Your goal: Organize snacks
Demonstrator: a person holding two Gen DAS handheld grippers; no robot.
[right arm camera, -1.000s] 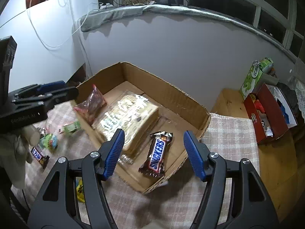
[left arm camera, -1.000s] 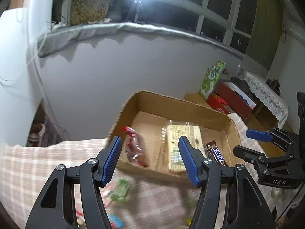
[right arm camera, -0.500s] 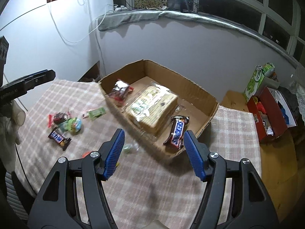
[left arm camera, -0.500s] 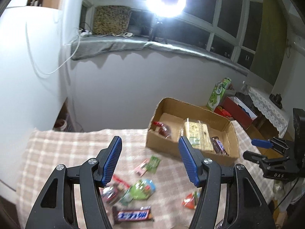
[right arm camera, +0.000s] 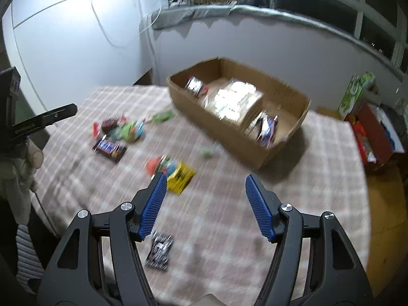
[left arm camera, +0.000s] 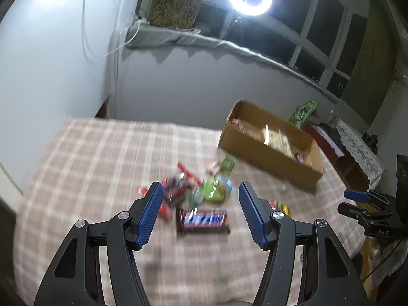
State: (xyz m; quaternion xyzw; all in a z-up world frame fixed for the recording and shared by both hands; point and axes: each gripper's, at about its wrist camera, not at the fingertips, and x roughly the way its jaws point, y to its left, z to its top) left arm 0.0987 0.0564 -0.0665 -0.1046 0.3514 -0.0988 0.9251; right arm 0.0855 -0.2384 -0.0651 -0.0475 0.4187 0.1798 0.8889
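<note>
The black left gripper with blue ribbed pads [left arm camera: 200, 211] is spread wide and empty above a dark brown chocolate bar [left arm camera: 203, 219]. The matching right gripper [right arm camera: 205, 204] also gapes, holding nothing, over the pink checked tablecloth [right arm camera: 229, 219].

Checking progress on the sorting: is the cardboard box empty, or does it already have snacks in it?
Partly filled. The cardboard box holds a large clear-wrapped pack, a dark chocolate bar and a small reddish packet; bare cardboard floor remains.

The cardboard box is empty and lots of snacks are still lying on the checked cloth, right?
Not quite. The cardboard box is not empty: the right wrist view shows a big clear-wrapped pack and a few smaller snacks inside. The rest is right: snacks such as the chocolate bar still lie on the checked cloth.
</note>
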